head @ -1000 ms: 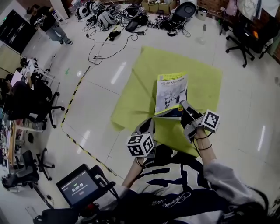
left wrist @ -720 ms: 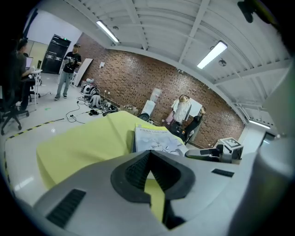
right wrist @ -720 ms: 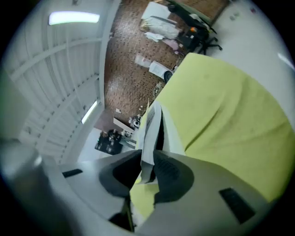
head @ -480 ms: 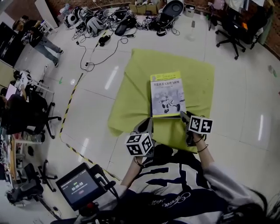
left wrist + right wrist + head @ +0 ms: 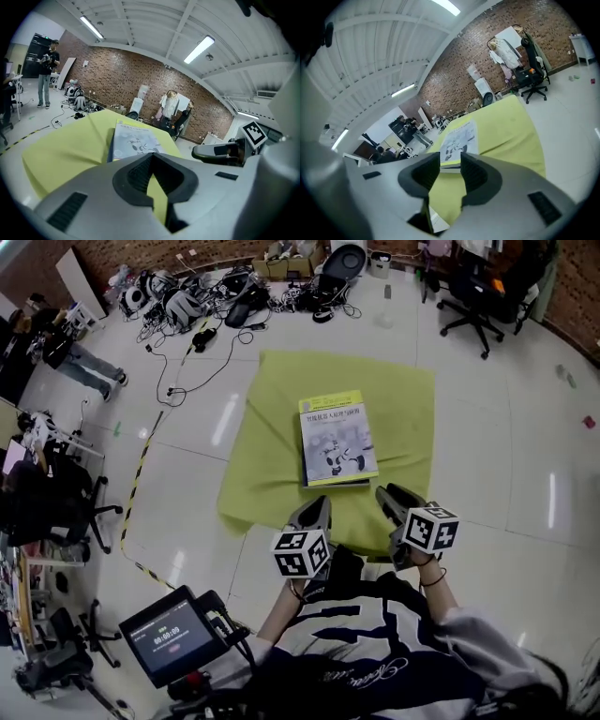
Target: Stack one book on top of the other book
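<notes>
Two books lie stacked on a yellow-green cloth (image 5: 272,427) on the floor. The top book (image 5: 337,440) has a pale illustrated cover with a yellow band, and the dark edge of the lower book (image 5: 336,486) shows beneath its near side. My left gripper (image 5: 319,509) hovers over the cloth's near edge, short of the stack, shut and empty. My right gripper (image 5: 391,496) is to the right, also clear of the books, open with nothing between its pads. The stack (image 5: 135,141) is ahead of the left gripper (image 5: 152,157). The right gripper (image 5: 451,161) points at the stack (image 5: 459,137).
Cables and gear (image 5: 216,306) litter the floor beyond the cloth. An office chair (image 5: 469,287) stands at the back right, more chairs (image 5: 56,502) at the left. Yellow-black tape (image 5: 141,474) runs along the floor. A small screen (image 5: 173,634) sits near my body.
The right gripper let go of the top book's near corner, opened and drew back. The book now lies flat on the other one. The left gripper also pulled back a little.
</notes>
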`<state>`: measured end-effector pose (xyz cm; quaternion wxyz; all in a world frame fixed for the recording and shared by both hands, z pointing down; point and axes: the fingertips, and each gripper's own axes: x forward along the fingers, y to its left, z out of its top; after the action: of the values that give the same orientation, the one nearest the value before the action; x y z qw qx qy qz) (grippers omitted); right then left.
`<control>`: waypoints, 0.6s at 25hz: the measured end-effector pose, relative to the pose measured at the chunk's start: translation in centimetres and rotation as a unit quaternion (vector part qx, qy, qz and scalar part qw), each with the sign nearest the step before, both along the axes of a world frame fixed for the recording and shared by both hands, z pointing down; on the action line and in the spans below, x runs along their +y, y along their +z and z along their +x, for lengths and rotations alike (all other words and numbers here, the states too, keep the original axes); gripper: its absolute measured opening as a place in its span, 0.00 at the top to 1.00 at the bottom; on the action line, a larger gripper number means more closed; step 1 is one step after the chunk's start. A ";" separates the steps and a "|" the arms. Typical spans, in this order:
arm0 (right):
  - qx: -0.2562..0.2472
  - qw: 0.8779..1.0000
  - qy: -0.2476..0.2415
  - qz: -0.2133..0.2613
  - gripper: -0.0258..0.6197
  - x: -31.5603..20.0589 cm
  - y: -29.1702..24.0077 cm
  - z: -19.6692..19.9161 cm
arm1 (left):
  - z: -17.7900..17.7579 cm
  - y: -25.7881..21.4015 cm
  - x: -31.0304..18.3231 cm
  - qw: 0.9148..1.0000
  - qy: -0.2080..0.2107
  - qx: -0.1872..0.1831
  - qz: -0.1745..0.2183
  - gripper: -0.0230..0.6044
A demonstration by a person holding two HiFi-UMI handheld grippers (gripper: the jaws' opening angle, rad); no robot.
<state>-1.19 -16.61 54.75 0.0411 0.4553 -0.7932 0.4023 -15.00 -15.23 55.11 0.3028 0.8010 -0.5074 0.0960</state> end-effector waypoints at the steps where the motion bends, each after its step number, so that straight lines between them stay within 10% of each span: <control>1: -0.010 1.000 -0.003 0.006 0.76 0.8 -0.7 0.1 | 0.7 -0.4 0.5 1.000 0.002 -0.002 0.005 0.96; 6: -0.007 0.999 -0.016 0.037 0.97 5.3 -2.5 1.3 | 3.6 -2.0 4.3 1.000 -0.002 -0.007 0.025 0.96; 15: 0.003 0.995 -0.068 0.070 0.98 16.7 -3.7 4.0 | 7.8 -3.0 16.5 0.998 -0.051 -0.009 0.027 0.96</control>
<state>2.79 0.12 51.03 0.0386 0.4029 -0.8487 0.3405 -7.16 1.29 52.11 0.2804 0.7813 -0.5527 0.0741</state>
